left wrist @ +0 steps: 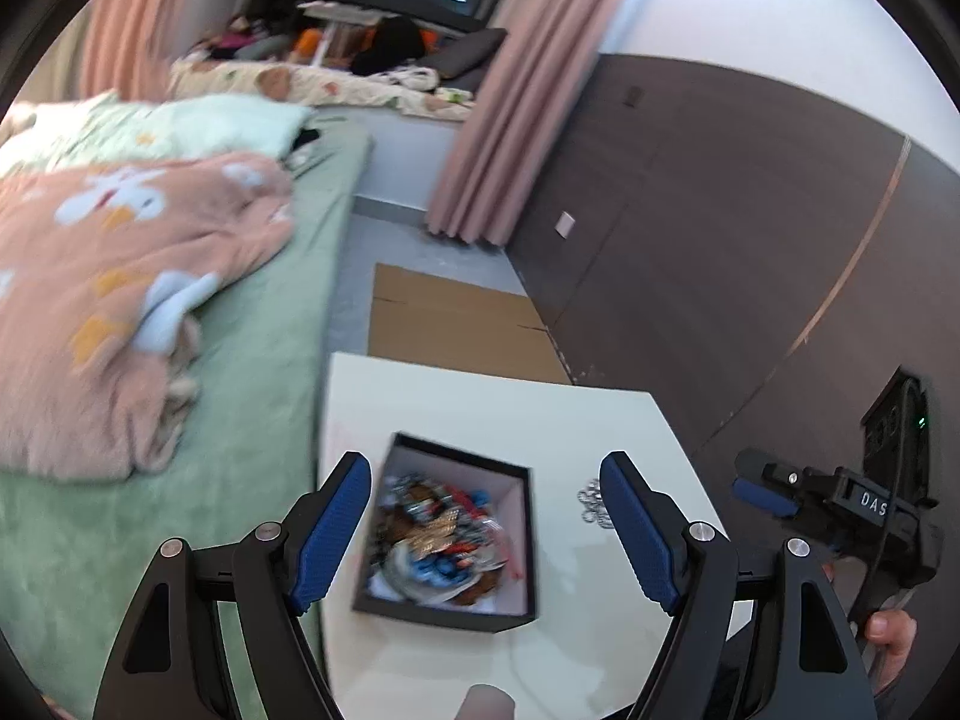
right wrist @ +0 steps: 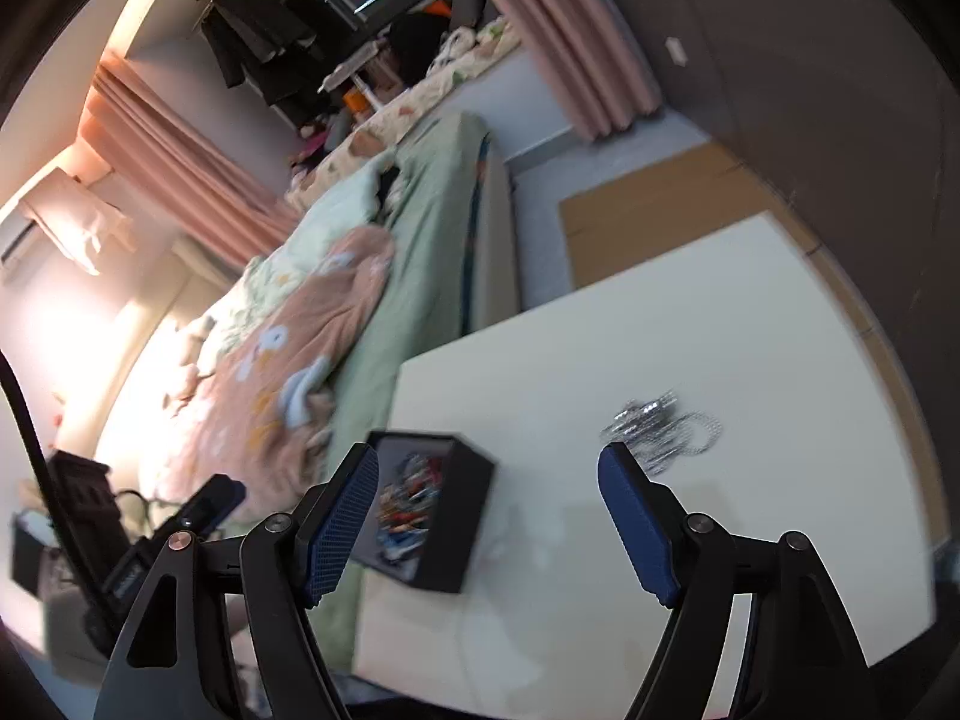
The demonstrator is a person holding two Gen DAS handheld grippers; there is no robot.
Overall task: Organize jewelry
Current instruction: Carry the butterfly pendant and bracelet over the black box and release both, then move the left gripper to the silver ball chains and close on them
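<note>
- The left gripper (left wrist: 486, 531) fills the bottom of the left wrist view, its blue-padded fingers (left wrist: 333, 531) spread wide with nothing between them.
- Between those fingers, low in the frame's centre, sits a black box (left wrist: 528, 540) with a pale lining, on the white table (left wrist: 480, 408) — it is heaped with mixed jewelry (left wrist: 438, 534) in blue, red, gold and silver.
- Just right of the box, touching the table, lies a small silver chain (left wrist: 593, 501), partly hidden behind the right-hand finger.
- At the frame's right edge the right gripper (left wrist: 765, 492) shows from the side; from there its opening is hard to judge.
- The right wrist view settles it: the right gripper (right wrist: 489, 531) is wide open and holds nothing.
- In that view the box (right wrist: 468, 516) sits at lower centre, by the table's (right wrist: 600, 324) left edge.
- A loose silver necklace pile (right wrist: 663, 426) lies right of centre — well apart from the box, just above the right-hand finger tip.
- A green bed (left wrist: 270, 360) with a pink blanket (left wrist: 120, 300) fills the left; flat cardboard (left wrist: 456, 324) lies on the floor beyond the table.
</note>
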